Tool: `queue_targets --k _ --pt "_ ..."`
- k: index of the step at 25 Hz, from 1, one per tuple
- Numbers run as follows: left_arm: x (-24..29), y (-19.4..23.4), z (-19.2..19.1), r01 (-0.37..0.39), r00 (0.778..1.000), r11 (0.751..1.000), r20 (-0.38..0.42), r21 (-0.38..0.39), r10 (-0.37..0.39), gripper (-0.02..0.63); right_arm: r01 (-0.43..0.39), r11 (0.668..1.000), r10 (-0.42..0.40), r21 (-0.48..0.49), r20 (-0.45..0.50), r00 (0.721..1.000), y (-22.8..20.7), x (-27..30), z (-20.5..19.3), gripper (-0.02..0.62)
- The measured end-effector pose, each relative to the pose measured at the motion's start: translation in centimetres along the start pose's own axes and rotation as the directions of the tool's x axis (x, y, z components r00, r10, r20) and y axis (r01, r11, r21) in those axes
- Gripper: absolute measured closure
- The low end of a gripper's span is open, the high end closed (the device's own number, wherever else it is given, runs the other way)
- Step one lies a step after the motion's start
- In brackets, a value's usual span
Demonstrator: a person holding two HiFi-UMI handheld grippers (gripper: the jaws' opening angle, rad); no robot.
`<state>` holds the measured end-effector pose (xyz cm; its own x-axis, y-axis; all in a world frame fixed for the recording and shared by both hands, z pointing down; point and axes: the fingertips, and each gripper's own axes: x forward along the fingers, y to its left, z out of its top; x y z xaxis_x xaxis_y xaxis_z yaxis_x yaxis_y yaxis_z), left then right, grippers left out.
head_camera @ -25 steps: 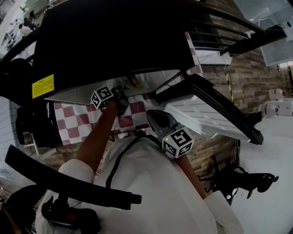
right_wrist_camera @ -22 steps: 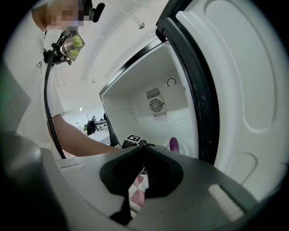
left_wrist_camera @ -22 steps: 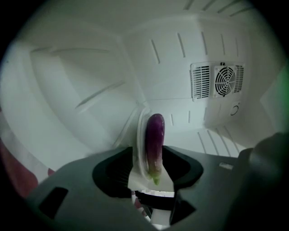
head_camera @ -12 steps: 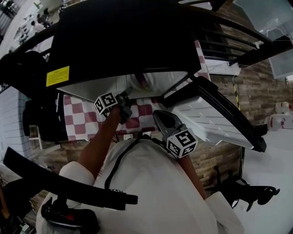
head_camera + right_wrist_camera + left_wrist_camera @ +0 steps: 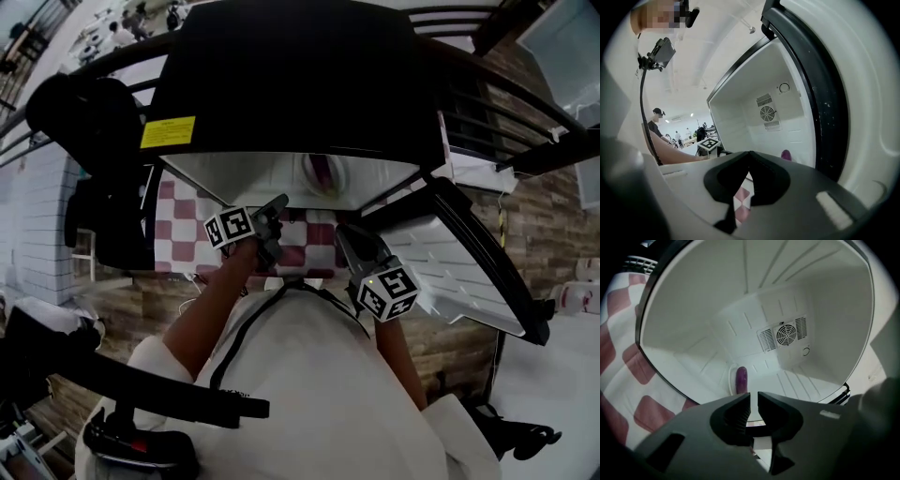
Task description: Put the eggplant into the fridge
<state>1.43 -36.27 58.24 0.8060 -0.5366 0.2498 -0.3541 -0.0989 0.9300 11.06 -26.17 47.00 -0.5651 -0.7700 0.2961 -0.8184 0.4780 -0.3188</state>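
the glossy purple eggplant [image 5: 741,379] lies inside the white plastic fridge [image 5: 693,310], long axis pointing away from the nearer left gripper [image 5: 753,398], whose jaws have just been closing to an empty slit; the right gripper [image 5: 749,158] is closed, empty.

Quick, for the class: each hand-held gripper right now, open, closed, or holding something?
Left hand-held gripper: jaws have just been closing, now slightly apart, nothing between them.
Right hand-held gripper: closed, empty.

Dim, fisheye-warped frames; dark edges, perhaps slight blur.
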Motion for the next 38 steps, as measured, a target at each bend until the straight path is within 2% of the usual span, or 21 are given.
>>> queue_targets --k 9,13,18,26,33,38 --pt "-4.7 -3.3 1.1 0.030 0.998 0.994 0.061 0.106 -0.036 0.565 -0.050 0.998 0.050 -0.022 -0.004 0.999 0.7 1.2 0.5 0.588" --pt "-6.8 -3.7 1.3 -0.013 0.996 0.978 0.086 0.208 -0.005 0.593 -0.067 0.997 0.067 -0.025 0.001 0.998 1.1 1.5 0.8 0.588" --pt "-9.0 -4.1 1.6 -0.038 0.993 0.961 0.118 0.273 0.005 0.599 -0.068 0.997 0.069 -0.024 0.009 0.998 1.3 1.5 0.9 0.588" --pt "-10.8 -6.4 2.1 -0.063 0.991 0.905 0.134 0.420 0.007 0.600 -0.050 0.998 0.051 -0.028 0.040 0.998 1.3 0.7 2.0 0.588" --pt "-10.9 -8.6 2.4 -0.073 0.991 0.830 0.134 0.553 -0.002 0.600 -0.025 0.999 0.026 -0.028 0.052 0.998 0.9 -0.4 2.3 0.588" --pt "-9.5 -9.7 2.1 -0.048 0.993 0.815 0.119 0.578 -0.026 0.600 -0.005 1.000 0.006 -0.011 0.060 0.998 0.3 -0.8 2.1 0.589"
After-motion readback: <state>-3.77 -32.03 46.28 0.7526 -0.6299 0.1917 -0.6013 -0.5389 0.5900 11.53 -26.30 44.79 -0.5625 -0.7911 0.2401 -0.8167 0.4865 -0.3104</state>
